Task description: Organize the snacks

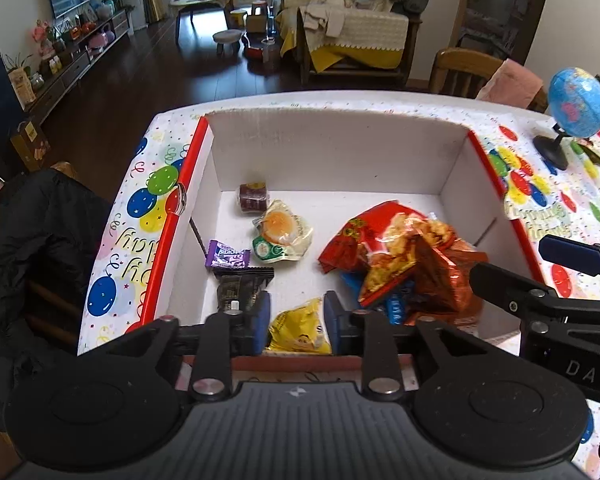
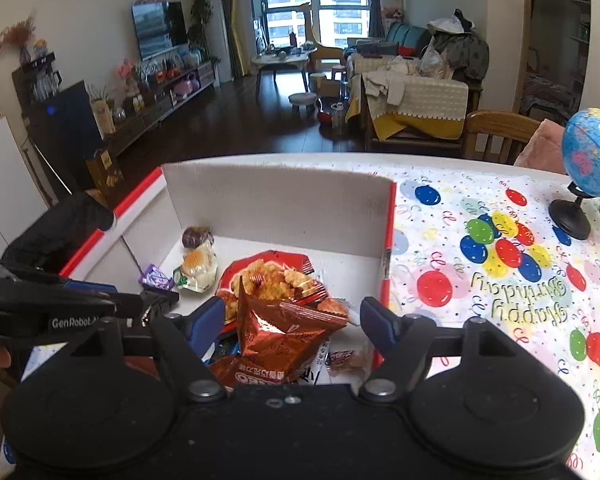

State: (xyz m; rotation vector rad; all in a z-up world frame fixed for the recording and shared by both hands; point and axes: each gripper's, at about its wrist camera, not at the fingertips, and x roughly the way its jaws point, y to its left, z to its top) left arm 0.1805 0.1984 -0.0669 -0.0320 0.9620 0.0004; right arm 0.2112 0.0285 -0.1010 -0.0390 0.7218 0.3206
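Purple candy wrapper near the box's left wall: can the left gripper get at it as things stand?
Probably yes. The small purple candy wrapper lies uncovered on the white box floor, ahead-left of the left gripper; only the black packet adjoins it.

Soft window (image 2: 316, 4) daylight, fisheye-warped edges, slight blur

**Surfaces in front of me**

I see a matt white cardboard box (image 1: 332, 152) with rough corrugated edges, glossy crinkled foil snack bags (image 2: 284, 328), a shiny plastic tablecloth (image 2: 500, 280), a smooth glossy globe (image 1: 578, 102) and a wooden chair (image 2: 496, 132).
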